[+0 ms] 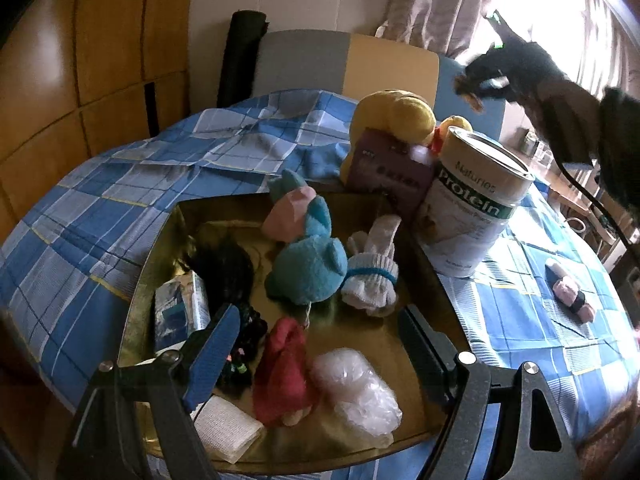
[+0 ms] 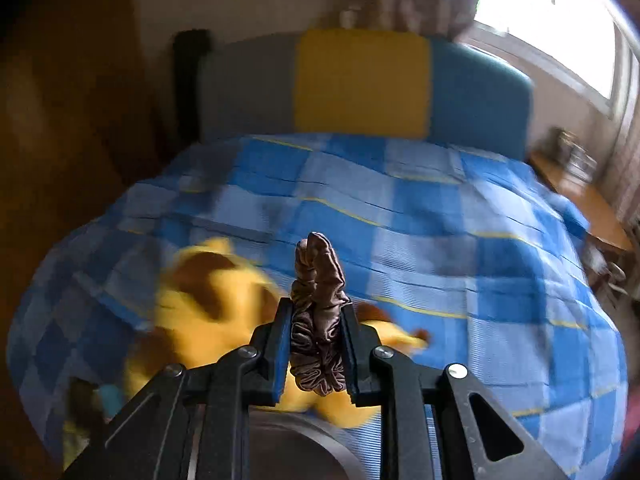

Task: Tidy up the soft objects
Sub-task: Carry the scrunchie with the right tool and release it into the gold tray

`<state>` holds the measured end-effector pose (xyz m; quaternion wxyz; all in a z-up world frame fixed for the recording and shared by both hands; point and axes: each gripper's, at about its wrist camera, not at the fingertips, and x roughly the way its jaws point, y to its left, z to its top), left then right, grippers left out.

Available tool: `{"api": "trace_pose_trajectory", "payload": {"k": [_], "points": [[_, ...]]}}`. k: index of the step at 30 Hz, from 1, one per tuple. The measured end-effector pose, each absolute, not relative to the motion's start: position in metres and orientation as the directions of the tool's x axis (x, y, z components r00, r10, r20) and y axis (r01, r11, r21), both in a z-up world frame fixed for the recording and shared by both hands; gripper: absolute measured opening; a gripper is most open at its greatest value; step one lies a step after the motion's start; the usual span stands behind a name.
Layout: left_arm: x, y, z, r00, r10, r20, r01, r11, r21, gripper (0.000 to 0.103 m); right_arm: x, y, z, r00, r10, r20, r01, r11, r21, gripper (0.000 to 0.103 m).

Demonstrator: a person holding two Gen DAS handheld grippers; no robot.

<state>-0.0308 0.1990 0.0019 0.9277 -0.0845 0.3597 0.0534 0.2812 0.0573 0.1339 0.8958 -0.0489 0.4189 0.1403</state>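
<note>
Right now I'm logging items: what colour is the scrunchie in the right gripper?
Shiny brown scrunchie, pinched in the right gripper; the right wrist view shows it best.

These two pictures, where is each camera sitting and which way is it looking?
Left wrist view: sits on the left gripper, looking down past its open blue-padded fingers into a gold tray of soft things on the bed; the right gripper shows far off, top right.
Right wrist view: sits on the right gripper, looking down over the bed; its fingers pinch a brown scrunchie.
Shared: the blue checked bedspread, the yellow plush toy and the headboard.
</note>
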Motion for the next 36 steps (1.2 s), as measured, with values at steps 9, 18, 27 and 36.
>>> {"api": "trace_pose_trajectory", "payload": {"k": [9, 18, 27, 36], "points": [[-0.037, 0.205, 0.005, 0.738, 0.074, -0.671, -0.199, 0.974, -0.111, 0.082, 0.206, 0.138, 0.123, 0.515, 0.401, -0.758, -0.577, 0.816, 0.040, 0.021], [-0.048, 0.210, 0.012, 0.749, 0.094, -0.656, -0.218, 0.970, -0.110, 0.082, 0.138, 0.149, 0.104, 0.423, 0.485, -0.765, -0.678, 0.730, 0.087, 0.021], [-0.055, 0.212, 0.010, 0.744, 0.110, -0.659, -0.232, 0.967, -0.101, 0.082, 0.087, 0.135, 0.059, 0.344, 0.490, -0.801, -0.689, 0.711, 0.139, 0.021], [-0.055, 0.210, 0.006, 0.735, 0.116, -0.668, -0.242, 0.965, -0.098, 0.082, 0.050, 0.122, 0.025, 0.300, 0.481, -0.824, -0.679, 0.714, 0.169, 0.021]]}}
